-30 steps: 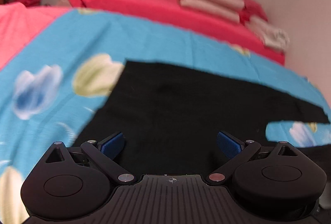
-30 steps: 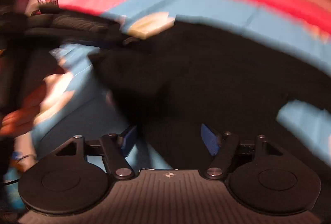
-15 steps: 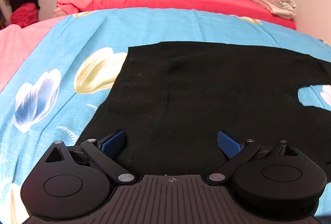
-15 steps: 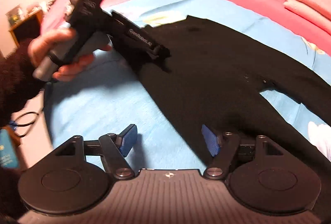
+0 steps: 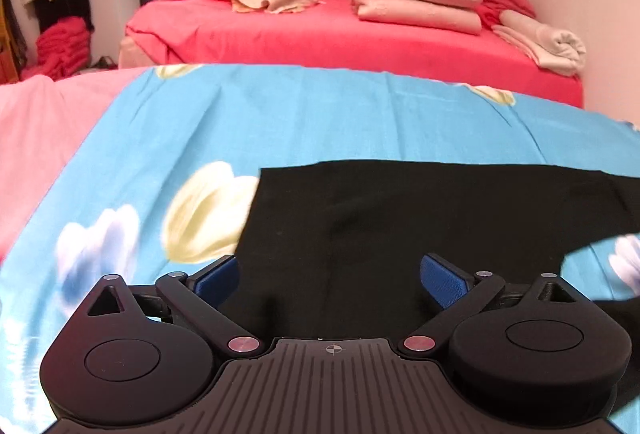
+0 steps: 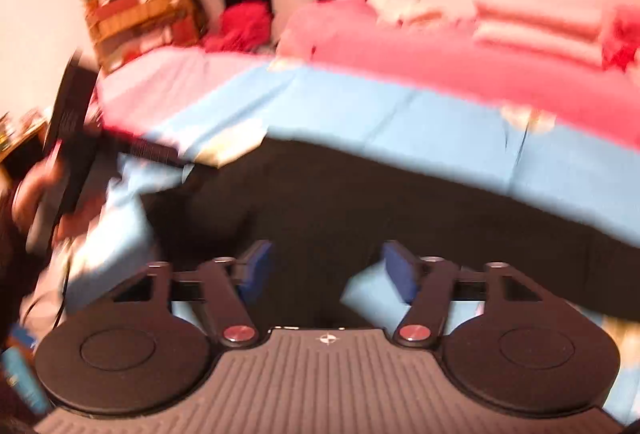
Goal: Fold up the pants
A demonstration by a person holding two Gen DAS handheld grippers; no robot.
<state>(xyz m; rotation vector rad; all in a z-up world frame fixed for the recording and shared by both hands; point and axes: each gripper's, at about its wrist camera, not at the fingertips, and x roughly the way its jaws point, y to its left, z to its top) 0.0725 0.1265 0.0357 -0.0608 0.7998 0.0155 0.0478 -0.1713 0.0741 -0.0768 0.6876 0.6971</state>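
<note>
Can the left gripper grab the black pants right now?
Probably yes. The left gripper has its jaws open, and the black pants lie flat on the blue flowered sheet right in front of it, with cloth between the jaws. Nothing sits in the way.

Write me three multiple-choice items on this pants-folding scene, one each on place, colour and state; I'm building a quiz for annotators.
1. Where do the pants lie?
A. on the blue floral sheet
B. on the red bed
C. on the floor

2. What colour are the pants?
A. grey
B. black
C. blue

3. How is the left claw?
A. shut on the pants
B. shut, empty
C. open

Answers:
1 A, blue sheet shows around the cloth.
2 B, the fabric is plain black.
3 C, its blue pads stand wide apart over the pants.
</note>
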